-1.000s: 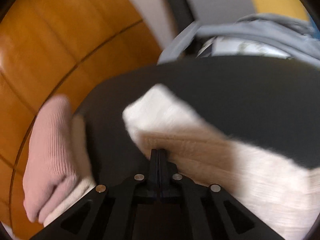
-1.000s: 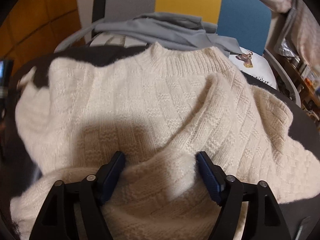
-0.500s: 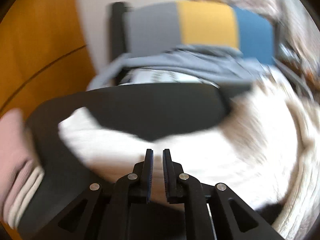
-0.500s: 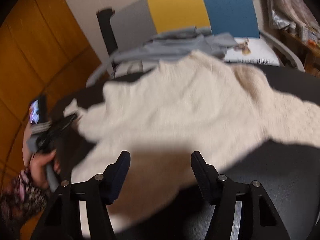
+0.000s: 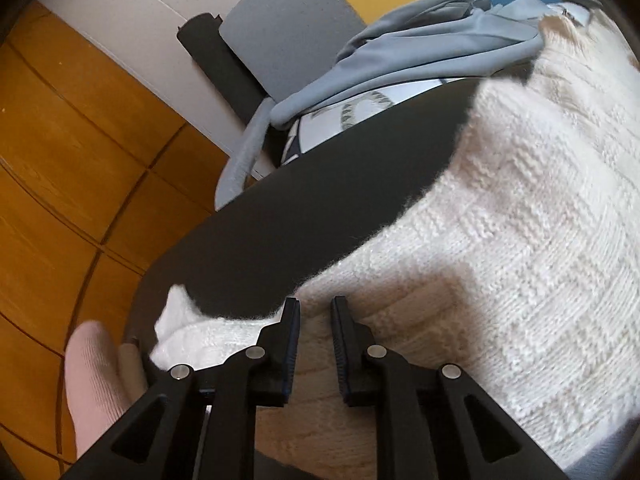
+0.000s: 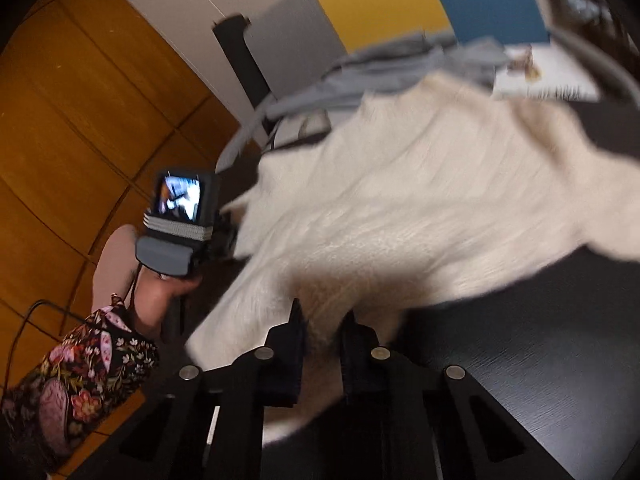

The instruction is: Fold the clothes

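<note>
Since a second ago your left gripper (image 5: 316, 312) has let go of the sleeve end it was clamped on and swung across to the body of the cream sweater (image 5: 520, 240), and your right gripper (image 6: 322, 328) has drawn its wide-spread jaws in on the knit. The left jaws are opening, a narrow gap between them; sweater fabric shows in that gap, lying below the tips, and whether the pads press on it you cannot tell from this view. The right jaws are closing, and a fold of the sweater's near edge stands between them, pinched and lifted off the black table (image 6: 540, 340); the right wrist view is blurred, so the pad contact is not sharp, but the cloth rises straight out of the gap. The sweater lies spread over the table, its collar at the far edge, a sleeve (image 5: 180, 328) trailing to the table's left rim. Beyond the sweater's collar a grey garment (image 5: 420, 52) is draped over a chair (image 5: 288, 36) with grey, yellow and blue back panels, and a white printed garment (image 6: 548, 76) lies under it. Off the table's left rim hangs a pink knit piece (image 5: 92, 376). In the right wrist view your left hand (image 6: 160, 292), floral sleeve (image 6: 80, 384) behind it, holds the other gripper's handle at the sweater's left side, over the wooden floor (image 6: 80, 120).
</note>
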Demonstrator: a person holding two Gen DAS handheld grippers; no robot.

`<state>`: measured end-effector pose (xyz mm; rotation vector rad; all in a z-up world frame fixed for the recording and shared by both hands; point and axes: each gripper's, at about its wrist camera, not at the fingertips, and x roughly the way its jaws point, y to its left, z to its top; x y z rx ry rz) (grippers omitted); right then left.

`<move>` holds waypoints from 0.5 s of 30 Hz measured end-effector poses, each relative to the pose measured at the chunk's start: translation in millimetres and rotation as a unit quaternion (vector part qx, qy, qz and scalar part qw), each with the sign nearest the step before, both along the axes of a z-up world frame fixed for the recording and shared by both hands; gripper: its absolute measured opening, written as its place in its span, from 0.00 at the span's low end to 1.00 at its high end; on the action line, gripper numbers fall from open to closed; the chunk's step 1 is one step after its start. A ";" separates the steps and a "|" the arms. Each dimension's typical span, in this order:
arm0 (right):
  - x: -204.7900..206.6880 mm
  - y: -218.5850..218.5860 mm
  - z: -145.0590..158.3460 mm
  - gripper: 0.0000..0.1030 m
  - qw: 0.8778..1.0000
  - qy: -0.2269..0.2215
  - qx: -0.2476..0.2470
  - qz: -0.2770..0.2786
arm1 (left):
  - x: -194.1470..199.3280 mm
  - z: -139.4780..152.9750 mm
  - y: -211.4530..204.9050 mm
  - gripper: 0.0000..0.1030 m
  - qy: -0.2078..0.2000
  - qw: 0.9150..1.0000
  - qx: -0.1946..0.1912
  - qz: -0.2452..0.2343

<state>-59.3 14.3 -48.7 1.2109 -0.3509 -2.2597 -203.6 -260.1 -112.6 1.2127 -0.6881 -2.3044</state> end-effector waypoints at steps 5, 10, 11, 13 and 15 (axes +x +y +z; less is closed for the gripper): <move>-10.7 61.9 8.2 0.14 0.997 0.000 0.051 -0.059 | -5.7 -3.3 -12.0 0.07 0.007 1.000 -0.002 -0.008; -36.9 125.3 -50.1 0.19 0.983 -0.082 0.107 -0.125 | -6.4 -1.0 -8.6 0.10 -0.011 1.000 -0.011 -0.010; -35.7 132.7 -49.5 0.21 0.984 -0.081 0.083 -0.133 | 5.2 5.5 -4.8 0.11 -0.013 1.000 0.000 -0.010; -32.5 141.4 -45.1 0.38 0.984 -0.077 0.065 -0.145 | 27.6 21.0 -0.3 0.17 0.005 0.999 0.037 -0.013; -22.0 144.8 -33.1 0.52 0.985 -0.052 0.071 -0.146 | 57.8 38.4 4.6 0.20 0.033 0.995 0.092 -0.014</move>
